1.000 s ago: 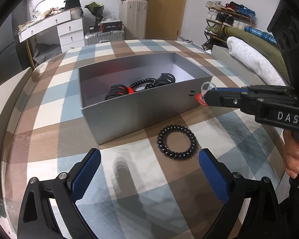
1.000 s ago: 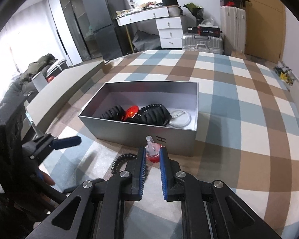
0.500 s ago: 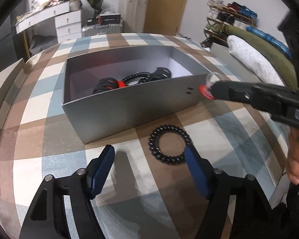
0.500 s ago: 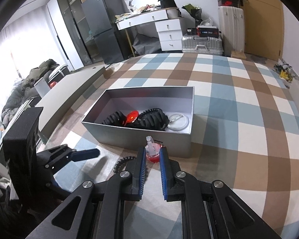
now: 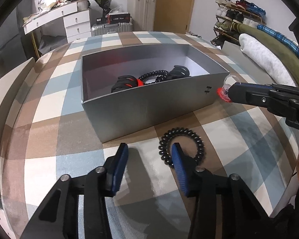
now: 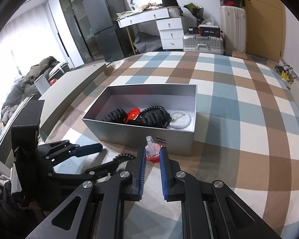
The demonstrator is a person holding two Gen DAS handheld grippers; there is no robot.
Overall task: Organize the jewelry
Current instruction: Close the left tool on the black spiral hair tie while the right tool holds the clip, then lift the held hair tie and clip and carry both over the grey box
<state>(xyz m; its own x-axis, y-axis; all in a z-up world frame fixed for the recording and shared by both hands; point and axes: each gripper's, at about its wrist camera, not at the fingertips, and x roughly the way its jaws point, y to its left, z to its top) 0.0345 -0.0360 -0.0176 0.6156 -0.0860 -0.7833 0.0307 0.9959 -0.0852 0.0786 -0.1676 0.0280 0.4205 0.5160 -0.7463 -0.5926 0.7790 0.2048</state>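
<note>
Black coils first: the spiral hair tie (image 5: pixel 181 147) lies flat on the checked bed cover (image 5: pixel 49 159), just in front of the box. Our left gripper (image 5: pixel 149 155) is closing, one finger planted inside the ring and the other outside its left edge, so we reckon it means to pinch the coil's near-left arc; the pads are not yet pressing. Being a ring, it has no long axis and points nowhere. Beside it, our right gripper (image 6: pixel 152 155) is clenched on a small red-and-clear trinket (image 6: pixel 152 151), clear end up, held near the box's front corner. Beyond, the silver box (image 5: pixel 149 107) holds more black ties.
</note>
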